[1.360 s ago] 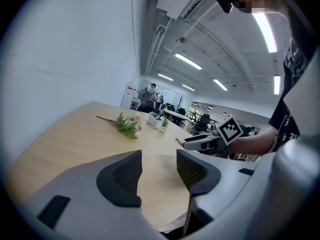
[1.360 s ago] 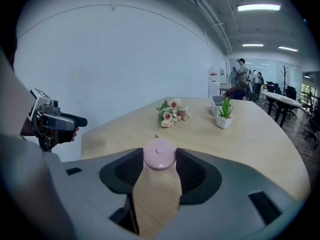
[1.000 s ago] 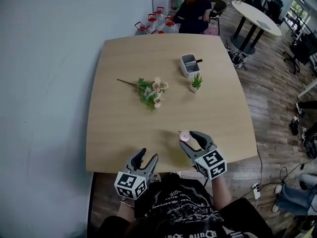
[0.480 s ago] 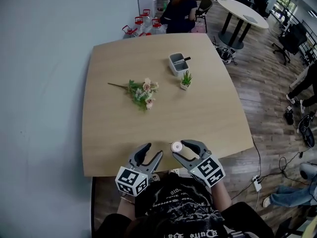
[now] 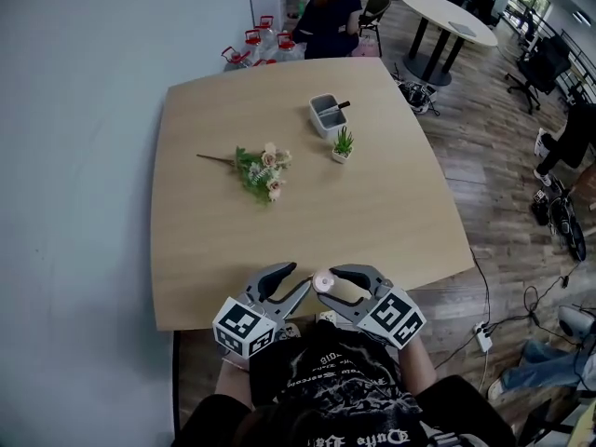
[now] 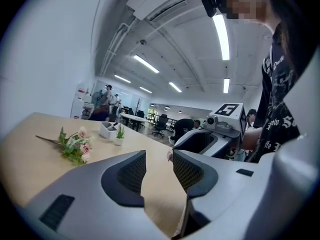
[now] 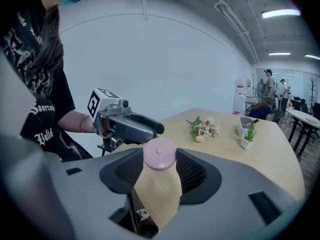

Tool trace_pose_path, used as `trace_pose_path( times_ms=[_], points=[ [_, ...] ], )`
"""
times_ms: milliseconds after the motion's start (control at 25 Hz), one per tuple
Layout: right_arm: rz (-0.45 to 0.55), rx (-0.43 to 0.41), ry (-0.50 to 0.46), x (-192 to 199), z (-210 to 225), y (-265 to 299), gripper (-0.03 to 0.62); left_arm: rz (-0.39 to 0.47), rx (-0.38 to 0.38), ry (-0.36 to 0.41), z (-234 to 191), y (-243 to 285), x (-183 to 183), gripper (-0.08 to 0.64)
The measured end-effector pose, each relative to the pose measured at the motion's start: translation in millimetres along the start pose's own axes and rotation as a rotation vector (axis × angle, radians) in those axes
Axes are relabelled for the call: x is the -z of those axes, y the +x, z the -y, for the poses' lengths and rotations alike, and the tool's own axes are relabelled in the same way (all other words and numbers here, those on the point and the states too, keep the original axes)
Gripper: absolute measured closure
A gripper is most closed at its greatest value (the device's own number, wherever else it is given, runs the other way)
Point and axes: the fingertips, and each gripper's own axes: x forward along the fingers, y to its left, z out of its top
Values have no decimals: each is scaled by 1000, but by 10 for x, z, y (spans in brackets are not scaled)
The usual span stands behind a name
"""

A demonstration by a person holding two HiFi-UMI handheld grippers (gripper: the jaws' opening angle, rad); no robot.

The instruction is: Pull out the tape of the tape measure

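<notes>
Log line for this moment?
right gripper: shut on tape measure | left gripper: open, fingers just closing, nothing between them | pull: not yet begun

Our right tool (image 5: 328, 283) angles in toward the left one, jaws clamped on the pink tape measure (image 5: 322, 280). Our left tool (image 5: 294, 279) sits just beside it, tips nearly meeting. Its jaws have just been closing, with nothing between them.

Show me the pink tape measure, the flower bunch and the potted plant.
pink tape measure (image 7: 159, 154): right gripper view, round face.
flower bunch (image 5: 263, 169): head view, leafy middle.
potted plant (image 5: 344, 142): head view, leaves.
</notes>
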Motion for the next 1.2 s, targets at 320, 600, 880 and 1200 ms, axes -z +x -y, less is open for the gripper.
trace_pose_path(
  times_ms=[320,600,880,1200],
  points=[
    [-28,-143,-68,103,-173,-130,370,-115,320,-36,402,-16,120,511],
    [-3,-223,-60,87,-186,-280,370,-120,375,-90,515,23,132,546],
    [134,-193,71,53,-55,-272,371,-65,305,-120,422,67,86,551],
    [161,-155,117,35,33,-251,371,-46,251,-129,347,86,51,551]
  ],
)
